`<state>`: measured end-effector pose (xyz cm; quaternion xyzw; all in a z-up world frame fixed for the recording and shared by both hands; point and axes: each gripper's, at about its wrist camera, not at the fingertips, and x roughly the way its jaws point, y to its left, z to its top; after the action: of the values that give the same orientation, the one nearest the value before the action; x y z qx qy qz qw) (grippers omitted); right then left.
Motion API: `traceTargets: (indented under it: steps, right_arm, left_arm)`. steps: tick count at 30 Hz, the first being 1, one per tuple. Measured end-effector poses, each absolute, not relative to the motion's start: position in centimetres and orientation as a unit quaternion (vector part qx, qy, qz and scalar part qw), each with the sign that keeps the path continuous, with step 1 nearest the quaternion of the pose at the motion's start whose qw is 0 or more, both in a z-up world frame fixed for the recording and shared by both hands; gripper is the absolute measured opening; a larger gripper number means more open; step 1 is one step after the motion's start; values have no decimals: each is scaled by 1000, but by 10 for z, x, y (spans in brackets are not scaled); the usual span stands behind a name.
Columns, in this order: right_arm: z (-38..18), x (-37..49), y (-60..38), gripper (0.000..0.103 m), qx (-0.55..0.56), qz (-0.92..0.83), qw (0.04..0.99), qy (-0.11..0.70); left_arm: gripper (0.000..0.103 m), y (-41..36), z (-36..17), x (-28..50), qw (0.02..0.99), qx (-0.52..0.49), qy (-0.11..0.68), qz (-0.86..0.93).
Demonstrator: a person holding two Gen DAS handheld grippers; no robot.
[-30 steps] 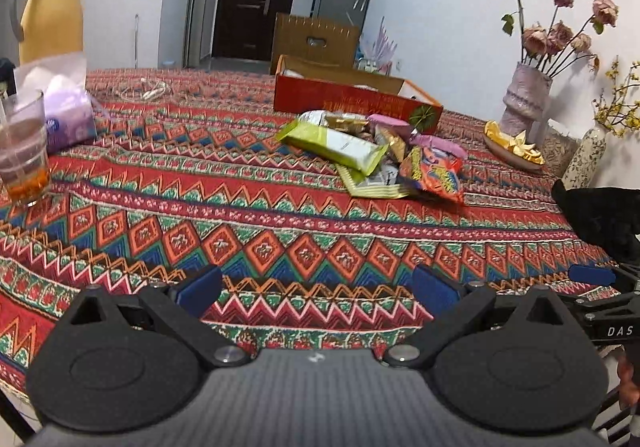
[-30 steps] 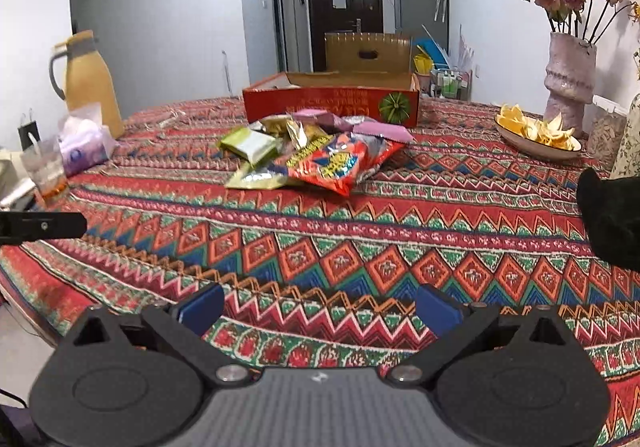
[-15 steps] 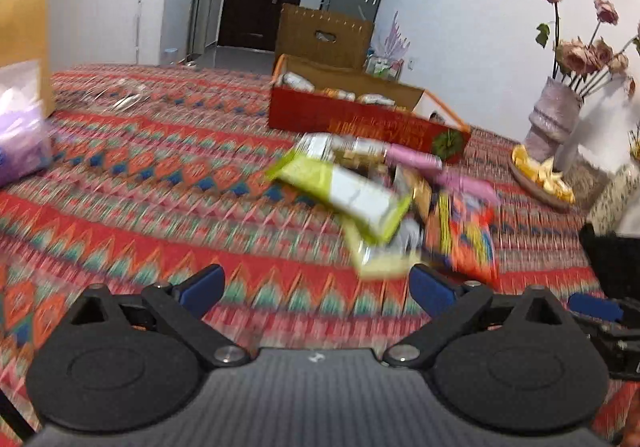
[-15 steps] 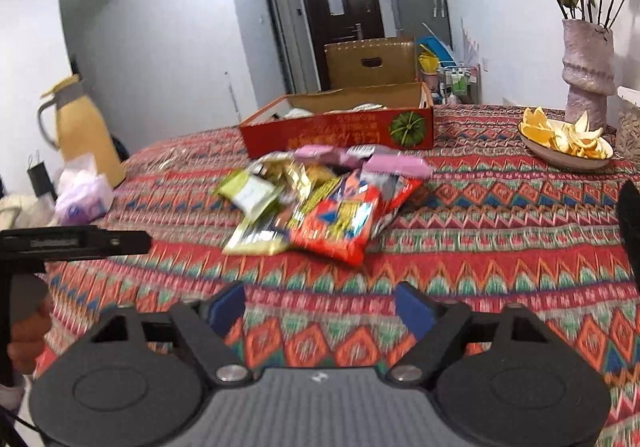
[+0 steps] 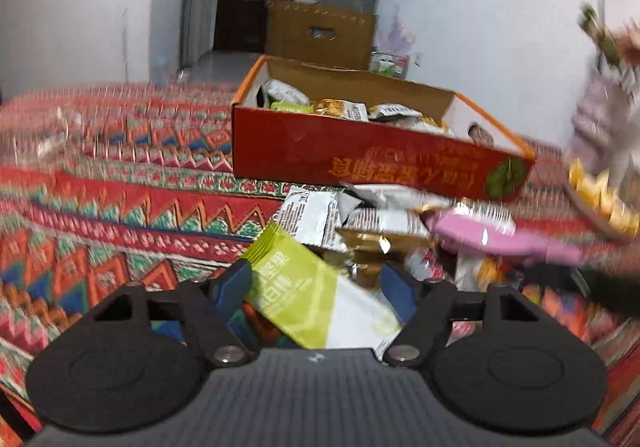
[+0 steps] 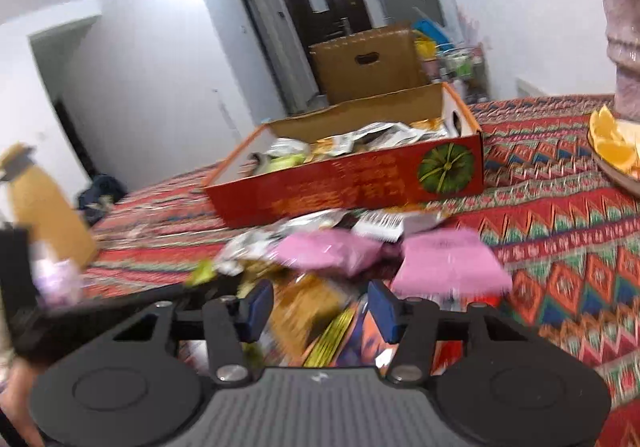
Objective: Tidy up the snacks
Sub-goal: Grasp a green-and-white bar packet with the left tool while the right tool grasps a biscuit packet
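Note:
A pile of loose snack packets lies on the patterned tablecloth in front of a red cardboard box (image 5: pixel 360 155) that holds several packets; the box also shows in the right wrist view (image 6: pixel 360 187). My left gripper (image 5: pixel 316 287) is open, its fingers on either side of a green-and-white packet (image 5: pixel 316 299). My right gripper (image 6: pixel 320 307) is open over the near side of the pile, above an orange and red packet (image 6: pixel 340 323). Pink packets (image 6: pixel 444 263) lie just beyond it. Both views are blurred.
A plate of orange peel (image 6: pixel 616 151) and a flower vase (image 6: pixel 624 59) stand at the right. A yellow jug (image 6: pixel 40 215) stands at the left with a tissue pack (image 6: pixel 56 279) in front. A brown carton (image 5: pixel 320 31) sits beyond the table.
Both grippers have moved forward over the table to the snack pile. Their fingers have come closer together; the left now straddles the green-and-white packet.

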<state>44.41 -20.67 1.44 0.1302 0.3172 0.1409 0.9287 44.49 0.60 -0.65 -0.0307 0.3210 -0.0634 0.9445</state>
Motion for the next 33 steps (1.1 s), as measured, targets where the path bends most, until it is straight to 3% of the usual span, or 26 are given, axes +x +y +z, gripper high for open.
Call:
traceTargets:
  steps: [6,8,12,14,15,16,17,26,33]
  right_arm:
    - [-10,467,-170,51,53,137,932,332]
    - [-15,451,-162,57,0,142,935,325]
    - [-14,435,-169,59,-5,125,934,335]
    - [-15,433,-170,58,-12,123,931,345]
    - [-16,432,-170,53,-10,126,928,350]
    - [-16,431,-168,49,-11,131,926,353]
    - [-16,430,-167,38,-13,139,925,354]
    - [23,377,-178,38,9,157,942,298]
    - [32,304,-193,38,34,187,940,285]
  left_arm:
    - [71,20,-10,423,943,-6,323,-76]
    - [73,28,-12,421,941,-19,331,-73]
    - [73,30,-11,429,936,-26,344,-69]
    - [64,31,-12,430,935,-33,346,-72]
    - [43,32,-12,429,935,-34,344,-76]
    - [38,32,-11,429,935,-36,345,-77]
    - [37,33,-10,428,935,-38,346,-75]
    - [36,32,33,344,952,-27,297,-67]
    - [36,24,45,272,946,-52,309,-86]
